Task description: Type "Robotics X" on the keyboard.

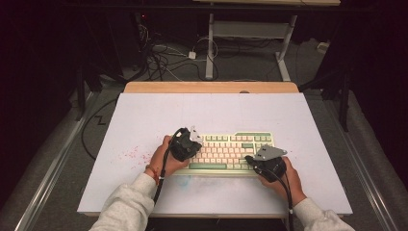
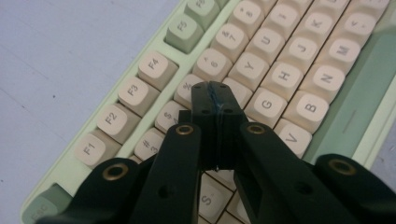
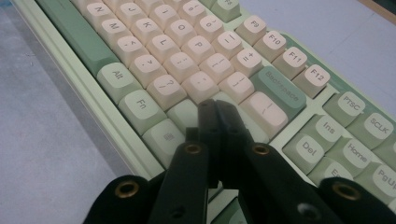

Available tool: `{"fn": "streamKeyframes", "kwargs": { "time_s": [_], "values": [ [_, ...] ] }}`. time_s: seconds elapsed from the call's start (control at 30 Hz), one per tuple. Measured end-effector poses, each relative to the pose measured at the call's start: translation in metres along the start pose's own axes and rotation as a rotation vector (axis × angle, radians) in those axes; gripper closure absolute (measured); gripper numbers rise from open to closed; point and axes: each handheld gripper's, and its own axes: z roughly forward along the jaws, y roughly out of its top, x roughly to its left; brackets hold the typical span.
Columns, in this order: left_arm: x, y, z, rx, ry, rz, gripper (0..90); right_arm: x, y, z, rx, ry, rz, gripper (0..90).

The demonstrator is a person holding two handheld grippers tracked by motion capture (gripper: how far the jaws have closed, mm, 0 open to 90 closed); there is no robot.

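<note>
Keyboard (image 1: 231, 151) sits on white table (image 1: 144, 115), near edge. Left gripper (image 2: 215, 93) jaws pressed together over the 5/T keys; right gripper (image 3: 217, 109) also closed, empty, near Enter. Key legends are legible in the gripper views, unreadable from the high view; tips hide what they touch.

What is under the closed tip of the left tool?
The left tool hangs shut over the keyboard, above the keys between 5 and T. The keys beneath its tip are covered; whether it touches them cannot be told.

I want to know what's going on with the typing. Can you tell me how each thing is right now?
keyboard: flat on the white table, keys up.
left gripper: shut, empty, tips over the keys near 5 and T.
right gripper: shut, empty, tips over the keys near Enter.
</note>
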Motion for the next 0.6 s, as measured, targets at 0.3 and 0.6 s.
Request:
{"fn": "streamKeyframes", "kwargs": {
  "time_s": [0.3, 0.6],
  "values": [
    [-0.002, 0.0, -0.022, -0.085, 0.033, 0.004, 86.4, 0.0, 0.001, 0.0, 0.005, -0.005, -0.006, 90.0],
    [-0.009, -0.016, -0.049, -0.187, 0.074, 0.053, 75.0, 0.0, 0.006, -0.015, -0.047, -0.015, -0.002, 90.0]
  ]
}}
